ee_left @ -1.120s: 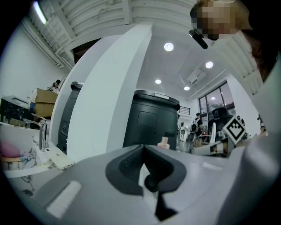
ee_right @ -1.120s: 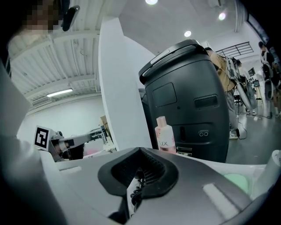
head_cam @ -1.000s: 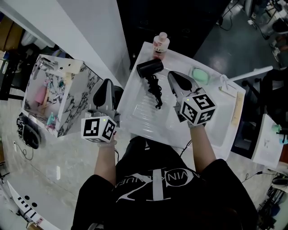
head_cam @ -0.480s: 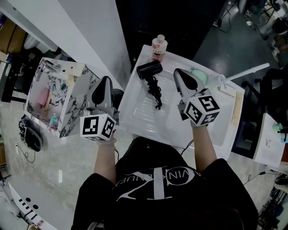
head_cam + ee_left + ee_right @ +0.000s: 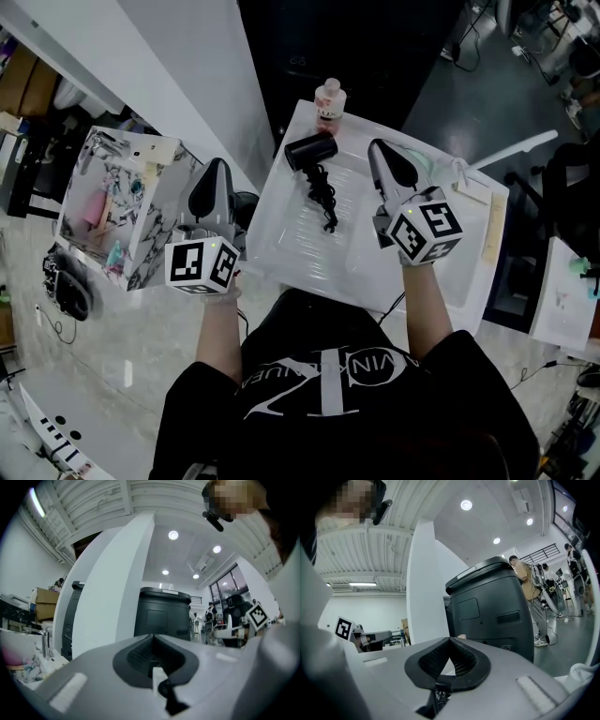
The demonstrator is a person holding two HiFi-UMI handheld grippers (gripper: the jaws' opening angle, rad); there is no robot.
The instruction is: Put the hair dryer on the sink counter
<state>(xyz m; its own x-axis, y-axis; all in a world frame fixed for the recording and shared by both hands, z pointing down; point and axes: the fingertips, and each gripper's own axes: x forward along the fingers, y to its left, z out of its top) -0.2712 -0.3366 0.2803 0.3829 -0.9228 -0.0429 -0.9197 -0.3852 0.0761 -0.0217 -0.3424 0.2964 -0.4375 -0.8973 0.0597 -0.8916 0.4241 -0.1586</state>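
The black hair dryer (image 5: 311,150) lies at the far end of the white sink counter (image 5: 281,246), its coiled cord (image 5: 324,194) trailing toward me. My right gripper (image 5: 381,150) hovers just right of the dryer, apart from it, its jaws shut on nothing. My left gripper (image 5: 215,172) hangs off the counter's left edge, also shut and empty. In the left gripper view the left gripper (image 5: 152,638) has its jaws together and points up at the room. The right gripper (image 5: 450,641) looks the same in the right gripper view. Neither gripper view shows the dryer.
A pink bottle (image 5: 328,97) stands at the counter's far edge. A faucet (image 5: 466,174) sits at the right. A marble-patterned box (image 5: 114,208) of toiletries is on the left. A tall black machine (image 5: 487,606) and a white pillar (image 5: 112,592) stand beyond. People stand far off (image 5: 530,592).
Both grippers have drifted slightly away from me. The right one has moved a little right and farther along the counter. The hair dryer has not moved.
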